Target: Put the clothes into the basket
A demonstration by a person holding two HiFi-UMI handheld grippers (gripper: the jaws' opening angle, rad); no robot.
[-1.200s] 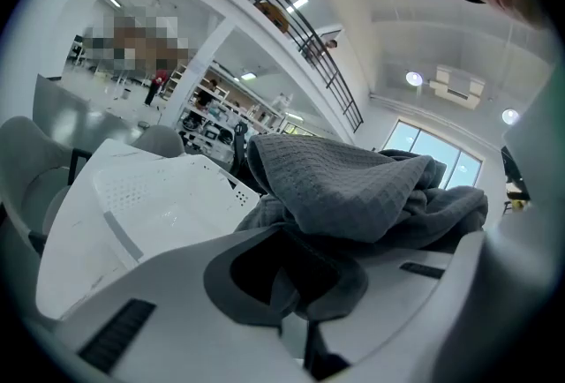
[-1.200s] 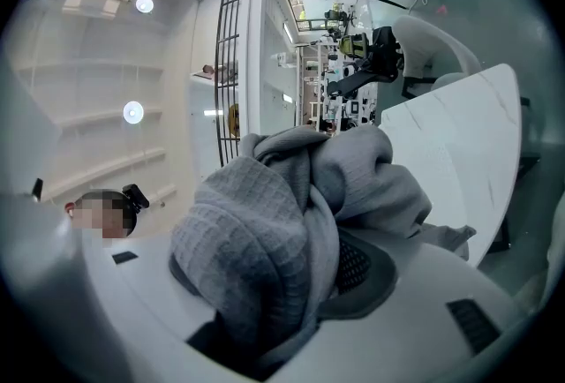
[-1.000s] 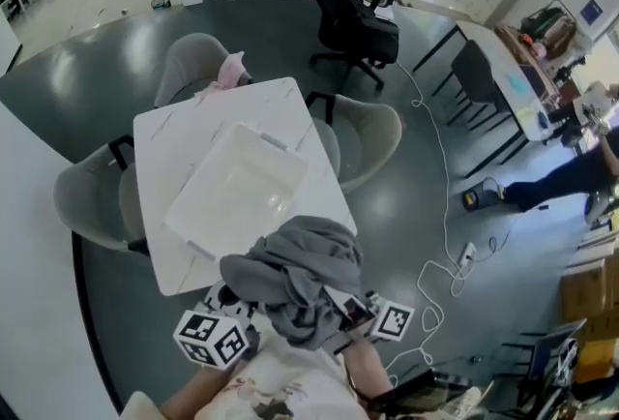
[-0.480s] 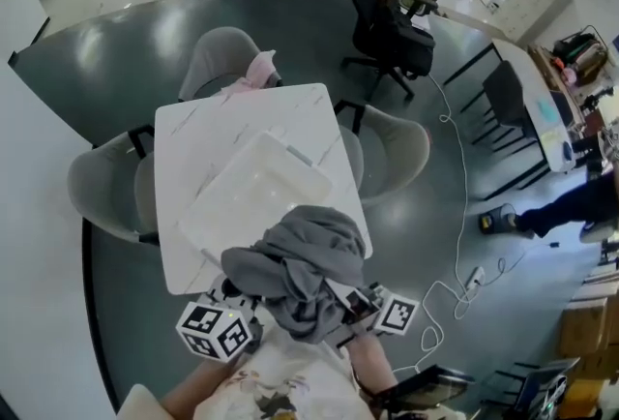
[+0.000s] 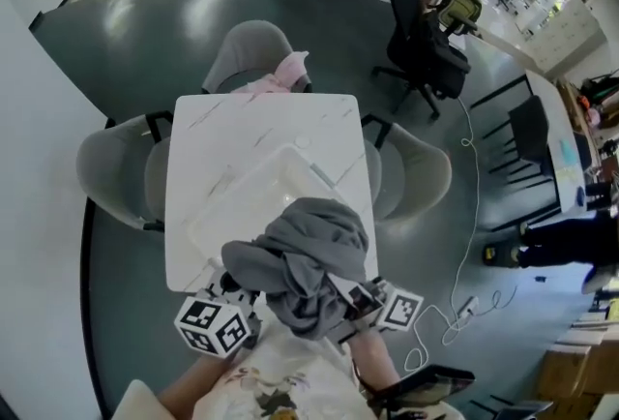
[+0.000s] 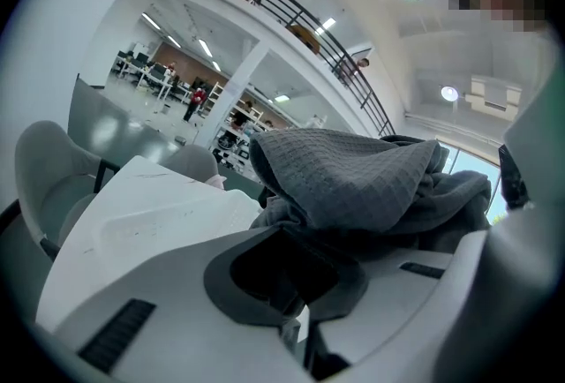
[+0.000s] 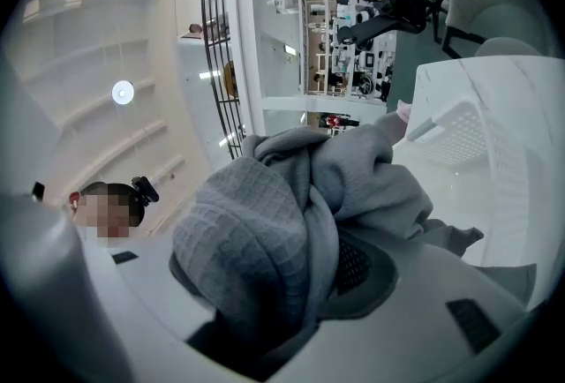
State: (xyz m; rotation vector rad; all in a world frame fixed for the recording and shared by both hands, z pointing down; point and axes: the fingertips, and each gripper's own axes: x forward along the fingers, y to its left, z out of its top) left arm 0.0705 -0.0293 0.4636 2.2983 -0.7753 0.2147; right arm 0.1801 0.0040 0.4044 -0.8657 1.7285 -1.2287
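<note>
**Two Jaw Sets Clamped on One Garment at the Near Edge of the Surface**

Both grippers hold the same gray garment (image 5: 311,258), and you carry it bunched between them, directly in front of your body.

1. Left gripper (image 6: 296,284): the left gripper view shows its jaws closed on a fold of the waffle-knit fabric. The rest of the garment is heaped over the top of the jaws.
2. Right gripper (image 7: 282,293): the right gripper view shows its jaws standing wide but filled by a thick roll of the same fabric, which they grip from both sides.
3. Garment position: in the head view the bundle sits over the near edge of the white surface (image 5: 208,133) and covers the near end of the basket (image 5: 256,200). You cannot tell from any view whether the fabric touches the basket.
4. Basket: the shallow white basket lies at an angle on the surface, and the part of its interior that is visible holds nothing.

Surroundings: gray chairs stand around the surface. A pink cloth (image 5: 287,72) lies on the far chair (image 5: 250,45). A black office chair (image 5: 424,31) stands well apart, farther back on the dark floor.
</note>
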